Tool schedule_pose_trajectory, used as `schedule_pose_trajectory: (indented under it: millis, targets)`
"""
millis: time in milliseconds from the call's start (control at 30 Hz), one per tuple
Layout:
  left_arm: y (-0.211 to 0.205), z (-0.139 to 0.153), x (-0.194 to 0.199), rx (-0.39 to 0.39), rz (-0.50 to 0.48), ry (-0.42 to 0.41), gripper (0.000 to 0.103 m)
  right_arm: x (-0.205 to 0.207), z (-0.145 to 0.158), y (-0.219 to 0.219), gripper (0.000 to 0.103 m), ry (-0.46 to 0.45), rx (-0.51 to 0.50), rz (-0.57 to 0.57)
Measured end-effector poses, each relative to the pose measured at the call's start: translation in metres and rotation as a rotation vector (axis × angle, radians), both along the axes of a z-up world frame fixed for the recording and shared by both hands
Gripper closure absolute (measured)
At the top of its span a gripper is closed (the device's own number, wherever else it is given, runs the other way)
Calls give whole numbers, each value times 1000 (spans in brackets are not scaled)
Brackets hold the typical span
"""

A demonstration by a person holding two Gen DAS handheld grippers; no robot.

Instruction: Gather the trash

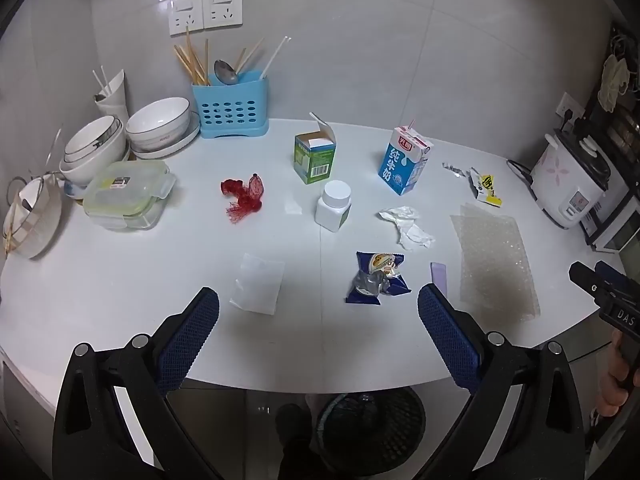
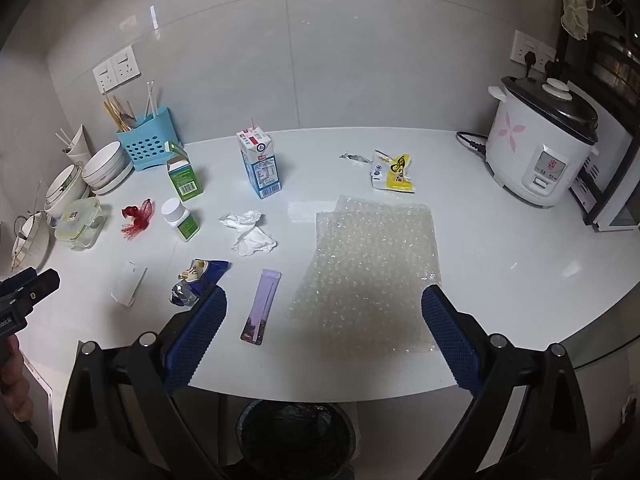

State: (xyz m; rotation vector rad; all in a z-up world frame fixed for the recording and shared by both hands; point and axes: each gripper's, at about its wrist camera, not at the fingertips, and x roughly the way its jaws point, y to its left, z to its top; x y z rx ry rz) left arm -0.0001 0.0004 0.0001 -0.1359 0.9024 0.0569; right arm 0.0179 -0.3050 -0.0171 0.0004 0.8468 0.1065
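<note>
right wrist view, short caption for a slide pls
Open right gripper hovers over bubble wrap amid countertop litter, bin below.

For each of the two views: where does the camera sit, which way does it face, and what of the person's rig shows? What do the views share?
Left wrist: sits on the left gripper, over the counter's near edge, facing the wall; its open blue fingers frame the blue wrapper; the right gripper pokes in at right.
Right wrist: sits on the right gripper, further right, facing the wall; open fingers straddle the bubble wrap; the left gripper shows at left.
Shared: milk carton, tissue, bin.
</note>
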Motion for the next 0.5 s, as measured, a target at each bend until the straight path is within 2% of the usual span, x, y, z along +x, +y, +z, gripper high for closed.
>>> schedule_pose_trajectory:
  millis: [500]
  targets:
    - [1,-2,-1,-17,5,-7,6,-1,0,4,9,-1,-9,0]
